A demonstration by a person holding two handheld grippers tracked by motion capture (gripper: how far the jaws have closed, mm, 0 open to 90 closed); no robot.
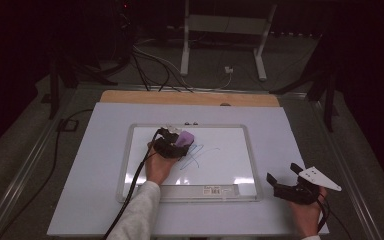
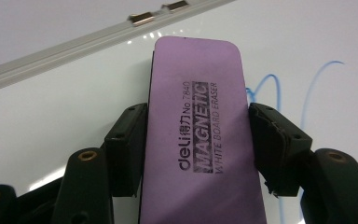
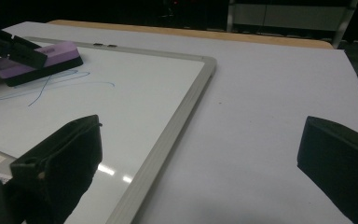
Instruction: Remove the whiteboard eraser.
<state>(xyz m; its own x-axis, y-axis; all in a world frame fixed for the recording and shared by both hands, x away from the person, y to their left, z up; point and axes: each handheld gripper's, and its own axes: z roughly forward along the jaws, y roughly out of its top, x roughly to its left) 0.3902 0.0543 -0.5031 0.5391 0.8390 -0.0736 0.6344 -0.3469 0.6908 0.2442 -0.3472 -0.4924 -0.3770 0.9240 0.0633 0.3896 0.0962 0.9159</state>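
The left gripper [image 2: 196,135] is clamped on the purple eraser [image 2: 198,135]: in the left gripper view both black jaws press against the eraser's long sides, one pad on each edge, with the printed face upward. The lettering on that face reads "MAGNETIC WHITE BOARD ERASER". The eraser lies flat against the whiteboard [image 2: 51,126], and its far end points toward the board's upper frame, where two small metal clips [image 2: 142,18] sit on the frame.

In the high view the left gripper [image 1: 177,142] is positioned over the upper middle of the whiteboard [image 1: 220,170], with the left hand [image 1: 159,167] behind it and a pale sleeve [image 1: 137,212] running to the bottom edge. A black cable [image 1: 135,185] trails from the gripper across the board's lower left part. The blue marker scribble [image 1: 195,157] lies just beside the eraser [image 1: 185,138], on the right and below; the eraser touches the scribble's upper left part.

The right gripper [image 1: 285,180] rests on the white table cover [image 1: 90,190] to the right of the whiteboard's lower corner, well apart from the eraser. Its jaws stand wide apart with nothing between them; in the right gripper view the two black jaws frame the board's corner and bare table cover. The right hand [image 1: 307,212] holds it from below. The grey three-cornered plate [image 1: 320,178] sits on top of it.

A strip of bare wooden tabletop [image 1: 190,98] shows beyond the far edge of the cover.
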